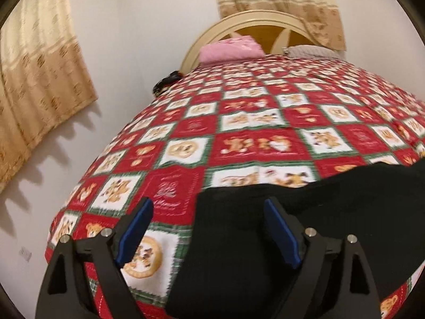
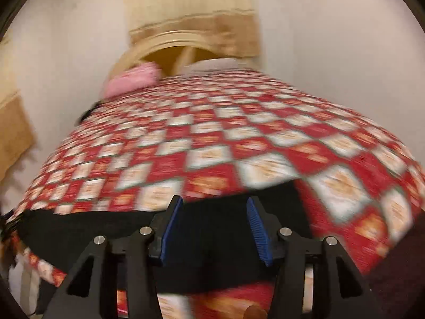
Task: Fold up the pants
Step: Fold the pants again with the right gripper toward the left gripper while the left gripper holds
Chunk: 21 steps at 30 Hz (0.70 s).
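Black pants point(image 1: 265, 239) lie flat on a red and white patchwork quilt point(image 1: 239, 122) near the bed's front edge. My left gripper point(image 1: 208, 214) is open above the pants' left end; its right finger is over the black cloth, its left finger over the quilt. In the right wrist view the pants point(image 2: 212, 228) run as a dark band across the front of the bed. My right gripper point(image 2: 215, 212) is open just above them, near their right end. That view is blurred by motion.
A pink pillow point(image 1: 231, 49) and a pale pillow point(image 1: 310, 51) lie at the wooden headboard point(image 1: 255, 21). A dark object point(image 1: 166, 81) sits at the bed's far left edge. White walls and beige curtains point(image 1: 39, 79) surround the bed.
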{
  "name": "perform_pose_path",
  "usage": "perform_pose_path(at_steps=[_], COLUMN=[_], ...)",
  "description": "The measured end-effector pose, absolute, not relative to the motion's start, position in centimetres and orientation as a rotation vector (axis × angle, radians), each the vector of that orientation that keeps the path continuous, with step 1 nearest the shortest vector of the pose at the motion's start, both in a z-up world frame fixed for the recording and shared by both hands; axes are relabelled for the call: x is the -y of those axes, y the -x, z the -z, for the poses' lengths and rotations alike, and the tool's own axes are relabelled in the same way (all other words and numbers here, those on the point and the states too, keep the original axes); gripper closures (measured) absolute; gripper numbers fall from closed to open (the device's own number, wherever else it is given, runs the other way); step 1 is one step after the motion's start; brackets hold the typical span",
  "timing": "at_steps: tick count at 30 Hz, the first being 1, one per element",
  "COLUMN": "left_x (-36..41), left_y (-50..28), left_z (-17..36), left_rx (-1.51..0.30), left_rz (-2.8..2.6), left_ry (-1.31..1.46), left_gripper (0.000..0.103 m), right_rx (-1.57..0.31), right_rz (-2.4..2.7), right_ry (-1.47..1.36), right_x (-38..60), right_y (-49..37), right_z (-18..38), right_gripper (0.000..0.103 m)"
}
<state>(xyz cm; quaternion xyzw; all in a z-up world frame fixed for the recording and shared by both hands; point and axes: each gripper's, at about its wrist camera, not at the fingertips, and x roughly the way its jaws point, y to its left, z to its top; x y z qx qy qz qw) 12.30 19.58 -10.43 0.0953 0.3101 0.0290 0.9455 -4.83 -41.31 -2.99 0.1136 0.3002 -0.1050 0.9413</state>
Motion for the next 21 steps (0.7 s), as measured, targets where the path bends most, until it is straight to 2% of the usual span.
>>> perform_pose_path(at_steps=[11, 14, 21], left_x=[-20.7, -21.8, -22.3], left_y=[-11.2, -11.2, -11.2], left_z=[14.0, 14.2, 14.6], left_rx=[-0.696, -0.693, -0.683], left_rz=[-0.031, -0.034, -0.015], left_ry=[-0.126, -0.069, -0.02], left_gripper=[0.013, 0.005, 0.004], right_rx=[-0.816, -0.863, -0.969], right_rz=[-0.446, -0.534, -0.635], right_ry=[-0.126, -0.145, -0.181], right_x=[19.9, 15.6, 9.1], right_y=[-13.9, -16.9, -21.0], right_z=[6.9, 8.5, 11.9], right_gripper=[0.051, 0.051, 0.051])
